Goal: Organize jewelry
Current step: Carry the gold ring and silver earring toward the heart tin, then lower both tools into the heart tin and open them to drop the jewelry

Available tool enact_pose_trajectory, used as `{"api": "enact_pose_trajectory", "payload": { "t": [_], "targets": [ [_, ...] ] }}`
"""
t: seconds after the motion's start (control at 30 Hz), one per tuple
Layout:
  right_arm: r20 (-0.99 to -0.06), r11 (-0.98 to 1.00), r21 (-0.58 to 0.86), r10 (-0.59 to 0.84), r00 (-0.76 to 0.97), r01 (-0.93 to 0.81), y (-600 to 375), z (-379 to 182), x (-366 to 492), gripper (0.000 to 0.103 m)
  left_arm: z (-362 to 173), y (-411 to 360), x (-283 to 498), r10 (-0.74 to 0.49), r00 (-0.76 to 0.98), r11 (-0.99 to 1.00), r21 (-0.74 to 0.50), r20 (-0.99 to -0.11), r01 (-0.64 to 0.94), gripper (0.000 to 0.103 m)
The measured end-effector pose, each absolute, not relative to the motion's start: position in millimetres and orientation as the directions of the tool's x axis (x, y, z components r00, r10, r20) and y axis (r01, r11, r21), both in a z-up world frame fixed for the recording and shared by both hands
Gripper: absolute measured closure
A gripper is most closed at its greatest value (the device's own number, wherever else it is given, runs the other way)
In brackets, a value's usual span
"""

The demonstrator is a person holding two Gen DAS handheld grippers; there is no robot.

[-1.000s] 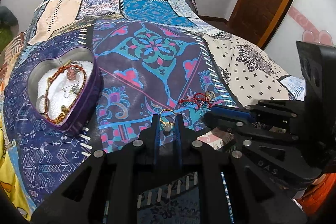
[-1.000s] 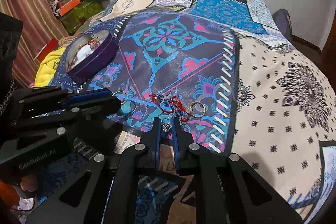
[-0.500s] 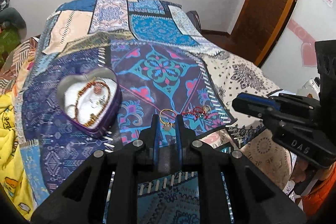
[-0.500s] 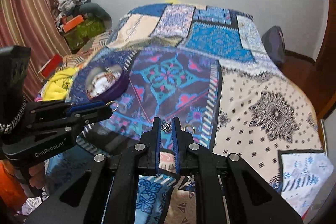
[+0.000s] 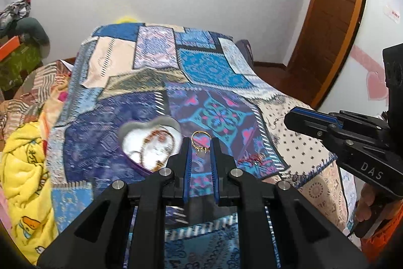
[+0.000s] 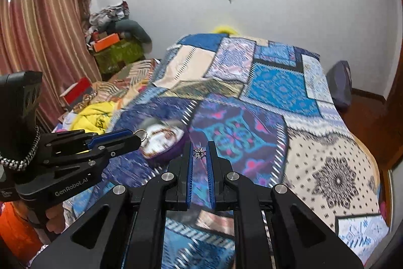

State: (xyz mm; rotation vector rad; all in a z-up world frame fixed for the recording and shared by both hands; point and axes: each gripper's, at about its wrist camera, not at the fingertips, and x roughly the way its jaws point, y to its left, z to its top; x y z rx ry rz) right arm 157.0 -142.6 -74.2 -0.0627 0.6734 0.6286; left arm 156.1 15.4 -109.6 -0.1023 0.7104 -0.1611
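Shiny gold metal ring (image 5: 200, 143) between matt black plastic fingers (image 5: 186, 158) with ribbed blue pads. Glinting silver metal star charm (image 6: 199, 153) between the other pair. Beyond the fingertips, printed cloth bedspread (image 5: 214, 72), glossy purple heart tin (image 5: 151, 140), varnished wood door (image 5: 332, 17).

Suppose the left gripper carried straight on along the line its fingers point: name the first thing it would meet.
Probably the patchwork bedspread, just right of the heart-shaped tin. The left gripper, shut on a gold ring, points down over it; depth is unclear.
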Motion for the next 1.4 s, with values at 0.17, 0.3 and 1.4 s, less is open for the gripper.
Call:
{"api": "enact_pose_trajectory", "payload": {
  "t": [0.17,0.3,1.4],
  "targets": [
    [-0.574,0.791,0.147,0.557,0.6,-0.594,-126.1,-65.8,160.3,0.094,-101.0,38.6,151.7,-0.142,0.776,0.987,-0.146,-0.615,0.066,0.09],
    [-0.554,0.772,0.142,0.58,0.597,-0.619,-109.7,-59.5,163.9,0.094,-97.1,57.4,152.9,-0.11,0.791,0.989,-0.146,-0.602,0.027,0.09],
    [-0.676,0.693,0.175,0.601,0.427,-0.7,-16.4,-120.3,220.3,0.094,-167.3,90.1,209.1,-0.134,0.718,0.986,-0.166,-0.684,0.025,0.09]
  ]
}}
